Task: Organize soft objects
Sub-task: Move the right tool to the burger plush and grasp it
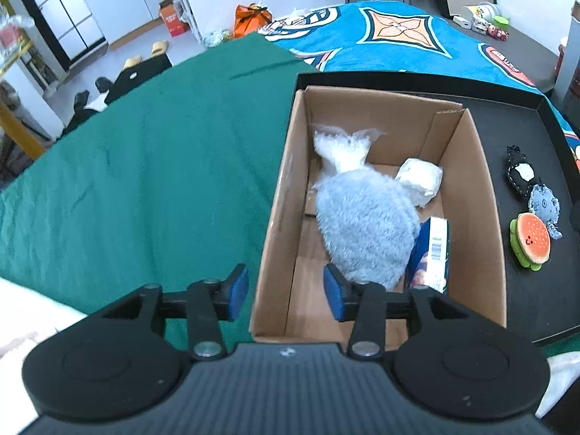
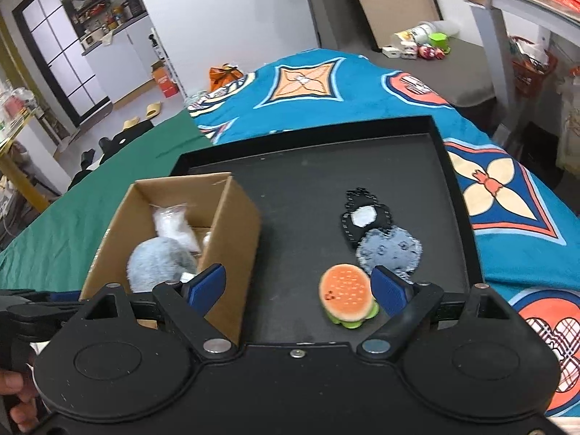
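Toys are going into the cardboard box [image 1: 286, 195], which is sitting in the near left corner of the black tray [image 2: 427, 134]. The grey fluffy toy [image 1: 366, 224] is already lying inside the box, next to a white plastic bag [image 1: 342, 148], a white packet [image 1: 422, 181] and a printed packet [image 1: 436, 250]. The left gripper [image 1: 286, 291] is hanging over the box's near left wall. Its blue pads are standing partly apart and are holding nothing; one pad is just beside the fluffy toy.

Three small toys are still waiting on the tray's bare floor, toward its right edge: the burger toy [image 2: 346, 295], the grey round toy [image 2: 389, 252] and the black toy [image 2: 364, 215]. The right gripper [image 2: 295, 288] is hanging wide open and empty, with the burger toy just inside its right pad.

It looks like the burger toy is next. The right gripper is needing to slide right so the burger sits in the middle, go down, and squeeze gently.
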The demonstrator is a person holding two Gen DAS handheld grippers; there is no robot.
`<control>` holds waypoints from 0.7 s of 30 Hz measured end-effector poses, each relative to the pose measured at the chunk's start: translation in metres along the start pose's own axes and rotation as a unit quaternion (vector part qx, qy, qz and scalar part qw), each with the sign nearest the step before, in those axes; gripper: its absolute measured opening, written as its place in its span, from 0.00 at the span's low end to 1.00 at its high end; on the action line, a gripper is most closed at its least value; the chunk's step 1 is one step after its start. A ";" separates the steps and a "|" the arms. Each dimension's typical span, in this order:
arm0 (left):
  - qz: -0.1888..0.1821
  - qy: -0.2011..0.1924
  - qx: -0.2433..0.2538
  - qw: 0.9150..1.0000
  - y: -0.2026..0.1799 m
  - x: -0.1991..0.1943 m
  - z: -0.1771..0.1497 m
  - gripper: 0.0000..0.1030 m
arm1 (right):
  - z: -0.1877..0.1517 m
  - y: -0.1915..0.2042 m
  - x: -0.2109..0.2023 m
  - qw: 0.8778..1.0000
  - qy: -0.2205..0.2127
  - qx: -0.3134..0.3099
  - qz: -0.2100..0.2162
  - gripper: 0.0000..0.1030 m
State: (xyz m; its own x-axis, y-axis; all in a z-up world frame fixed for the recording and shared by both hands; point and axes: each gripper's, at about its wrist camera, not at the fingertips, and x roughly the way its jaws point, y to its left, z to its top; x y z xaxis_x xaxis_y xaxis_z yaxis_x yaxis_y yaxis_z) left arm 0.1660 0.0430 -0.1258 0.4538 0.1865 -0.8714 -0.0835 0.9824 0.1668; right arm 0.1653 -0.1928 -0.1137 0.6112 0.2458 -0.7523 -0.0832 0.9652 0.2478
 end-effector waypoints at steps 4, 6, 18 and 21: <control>0.009 -0.003 0.015 1.000 -0.009 0.000 0.005 0.50 | -0.003 -0.015 0.007 1.000 0.006 0.010 -0.002 0.80; 0.013 0.000 0.021 1.000 -0.013 0.002 0.007 0.50 | -0.006 -0.022 0.014 1.000 0.014 0.015 -0.003 0.77; 0.051 0.016 0.065 0.996 -0.030 0.015 0.013 0.51 | -0.018 -0.036 0.052 0.998 0.052 0.027 -0.003 0.72; 0.061 0.018 0.074 0.995 -0.034 0.018 0.015 0.51 | -0.019 -0.032 0.060 0.998 0.059 0.016 -0.007 0.72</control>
State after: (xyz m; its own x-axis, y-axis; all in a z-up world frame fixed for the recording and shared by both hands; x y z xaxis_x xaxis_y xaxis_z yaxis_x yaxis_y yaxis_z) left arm 0.1904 0.0131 -0.1396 0.4160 0.3061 -0.8563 -0.0030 0.9421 0.3353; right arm 0.1895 -0.2074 -0.1783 0.5158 0.2437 -0.8213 -0.0501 0.9656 0.2550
